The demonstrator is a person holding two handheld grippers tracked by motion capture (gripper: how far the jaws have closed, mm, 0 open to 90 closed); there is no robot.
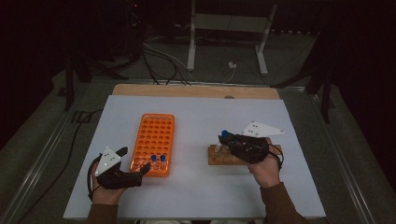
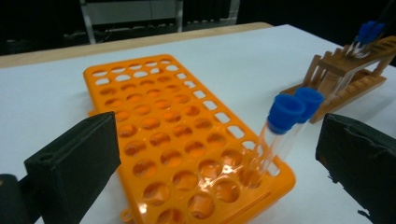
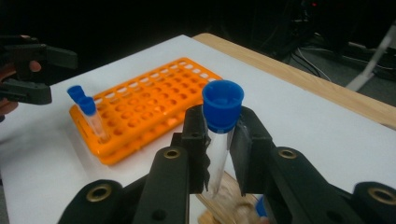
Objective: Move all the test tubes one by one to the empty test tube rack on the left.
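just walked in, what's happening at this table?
A person works two handheld grippers over a white table. The right gripper is shut on a clear blue-capped test tube above the brown wooden rack. The left gripper is open beside the orange plastic tube rack, which holds two blue-capped tubes at its near end.

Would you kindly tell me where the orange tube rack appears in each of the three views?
High view: the orange tube rack lies left of centre on the white table, near the left claw.
Left gripper view: it fills the centre, between the black jaws.
Right gripper view: upper left.
Shared landmark: its two blue-capped tubes.
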